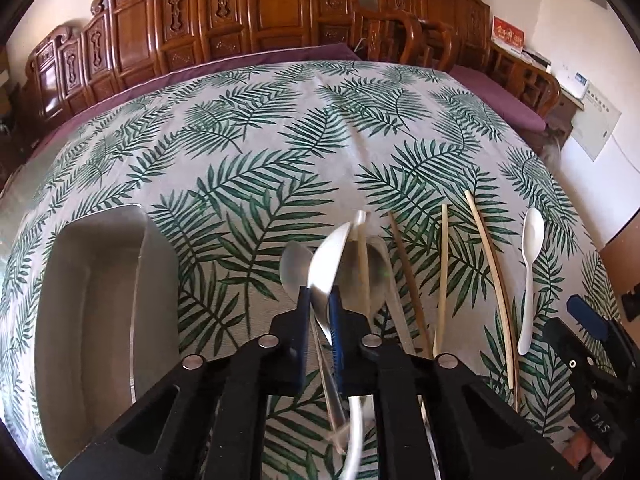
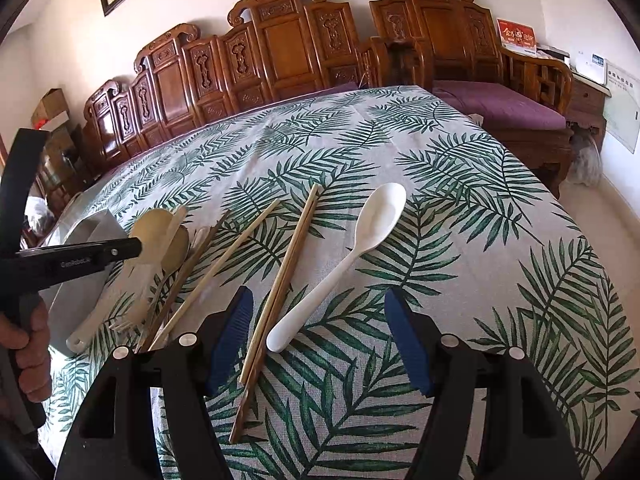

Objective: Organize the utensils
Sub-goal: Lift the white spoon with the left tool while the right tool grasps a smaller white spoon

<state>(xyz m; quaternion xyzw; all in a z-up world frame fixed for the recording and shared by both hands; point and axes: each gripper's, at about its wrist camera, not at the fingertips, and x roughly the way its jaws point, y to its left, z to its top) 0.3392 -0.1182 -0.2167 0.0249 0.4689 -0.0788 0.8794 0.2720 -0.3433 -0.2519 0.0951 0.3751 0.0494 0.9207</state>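
Clamping on a metal spoon, the left gripper is sitting at the lower centre of the left wrist view, its blue pads pressing together on the spoon just below the bowl, the handle running down between the black arms. More cutlery is lying under and just behind it: a second metal spoon at its left and a pale stick across the heap. A steel tray is resting on the leaf-print tablecloth at the lower left of that frame. Right of the heap, loose chopsticks are lying side by side, and a white spoon is lying beyond them toward the right edge.

Hovering over the cloth in the right wrist view, the right gripper is standing with its jaws well apart, holding nothing; a chopstick pair and the white spoon's handle are lying between its blue pads, untouched. A hand is gripping the left tool at the frame's left edge.
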